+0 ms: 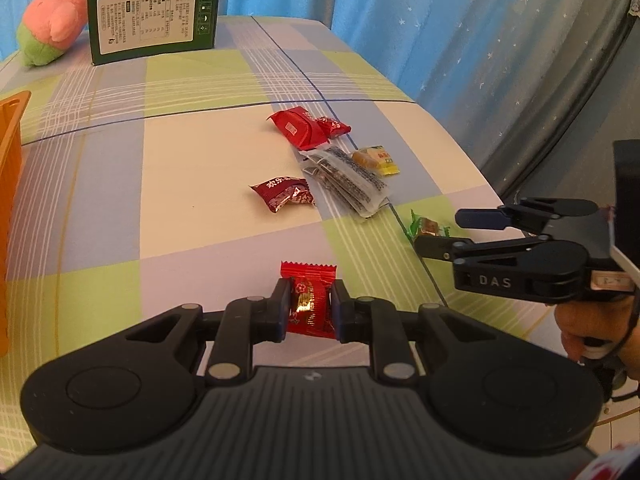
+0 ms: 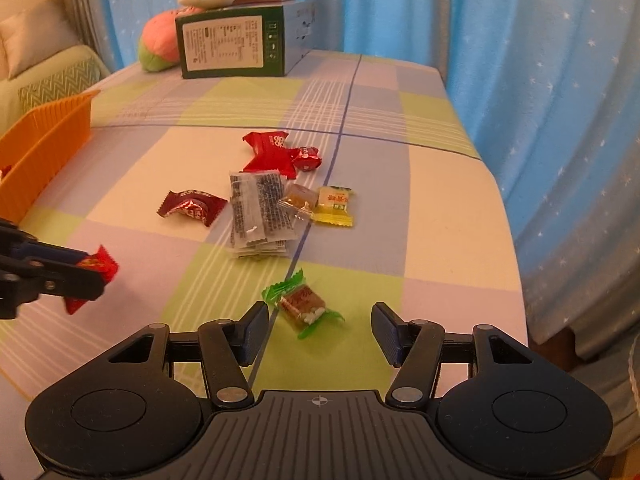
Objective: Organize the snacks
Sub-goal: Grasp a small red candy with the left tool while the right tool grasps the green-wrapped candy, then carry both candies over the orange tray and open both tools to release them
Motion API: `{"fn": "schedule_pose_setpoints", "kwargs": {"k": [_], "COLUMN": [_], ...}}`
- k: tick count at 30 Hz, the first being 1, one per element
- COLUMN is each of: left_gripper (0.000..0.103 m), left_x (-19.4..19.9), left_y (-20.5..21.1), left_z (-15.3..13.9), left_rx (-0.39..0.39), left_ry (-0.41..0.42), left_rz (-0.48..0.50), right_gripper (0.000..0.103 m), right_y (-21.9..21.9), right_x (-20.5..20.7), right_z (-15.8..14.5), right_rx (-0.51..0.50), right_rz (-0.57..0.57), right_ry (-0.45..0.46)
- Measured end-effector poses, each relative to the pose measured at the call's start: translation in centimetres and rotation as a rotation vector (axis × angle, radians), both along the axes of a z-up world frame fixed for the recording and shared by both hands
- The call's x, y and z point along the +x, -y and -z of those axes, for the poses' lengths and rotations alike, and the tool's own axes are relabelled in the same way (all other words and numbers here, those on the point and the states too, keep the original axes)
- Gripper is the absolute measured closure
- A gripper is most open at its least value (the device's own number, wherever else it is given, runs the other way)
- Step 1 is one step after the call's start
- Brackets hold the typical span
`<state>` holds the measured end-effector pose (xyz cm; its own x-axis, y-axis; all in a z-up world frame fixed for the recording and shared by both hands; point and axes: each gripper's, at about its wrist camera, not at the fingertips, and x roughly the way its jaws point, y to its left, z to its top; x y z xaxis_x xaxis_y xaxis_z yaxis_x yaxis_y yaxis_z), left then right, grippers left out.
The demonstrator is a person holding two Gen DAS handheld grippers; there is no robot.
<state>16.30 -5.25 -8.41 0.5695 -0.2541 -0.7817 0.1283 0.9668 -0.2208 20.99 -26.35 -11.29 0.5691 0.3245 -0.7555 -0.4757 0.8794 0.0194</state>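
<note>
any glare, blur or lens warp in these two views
Left wrist view: strong fisheye bend, the table edge curves, corners go black; glare glints on the red candy pinched in the left gripper. Right wrist view: same barrel warp; green candy sharp; warm cast on the cloth, soft shadows only.

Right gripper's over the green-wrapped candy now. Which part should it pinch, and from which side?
Pinch the green-wrapped candy across its thick brown middle, coming down from above with the open right gripper. Its twisted green ends look too thin and floppy, and it lies flat on the tablecloth.
</note>
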Motion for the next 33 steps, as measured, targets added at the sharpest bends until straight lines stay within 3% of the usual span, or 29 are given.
{"fn": "schedule_pose_setpoints", "kwargs": {"k": [3,5,9,15,24,33], "left_gripper": [0.084,0.084,0.084,0.084,0.084,0.084], "left_x": [-0.1,-0.1,-0.4,-1.3,-3.2,-6.5], "left_y": [-0.4,-0.6,-1.0,-1.7,-3.9,-8.0], "left_z": [0.0,-0.1,-0.3,-1.0,-4.2,-7.7], "left_rx": [-0.008,-0.015,-0.02,-0.015,-0.018,-0.002], "left_ry": [0.0,-0.001,-0.002,0.004,0.043,0.087], "left_rz": [-0.006,-0.013,-0.025,-0.039,-0.074,-0.129], "right_gripper": [0.046,0.053,0.083,0.083,0.083,0.083], "right_y": [-0.2,-0.3,-0.9,-1.5,-2.9,-7.1], "right_x": [0.5,0.6,0.5,-0.6,-4.0,-8.4], "right_z": [0.4,0.5,0.1,-1.4,-7.1,-10.6], "right_rx": [-0.001,0.01,0.011,0.03,0.087,0.166], "right_rz": [-0.012,-0.017,-0.035,-0.021,0.06,0.086], "right_ry": [-0.003,-0.006,-0.016,-0.029,0.012,0.002]}}
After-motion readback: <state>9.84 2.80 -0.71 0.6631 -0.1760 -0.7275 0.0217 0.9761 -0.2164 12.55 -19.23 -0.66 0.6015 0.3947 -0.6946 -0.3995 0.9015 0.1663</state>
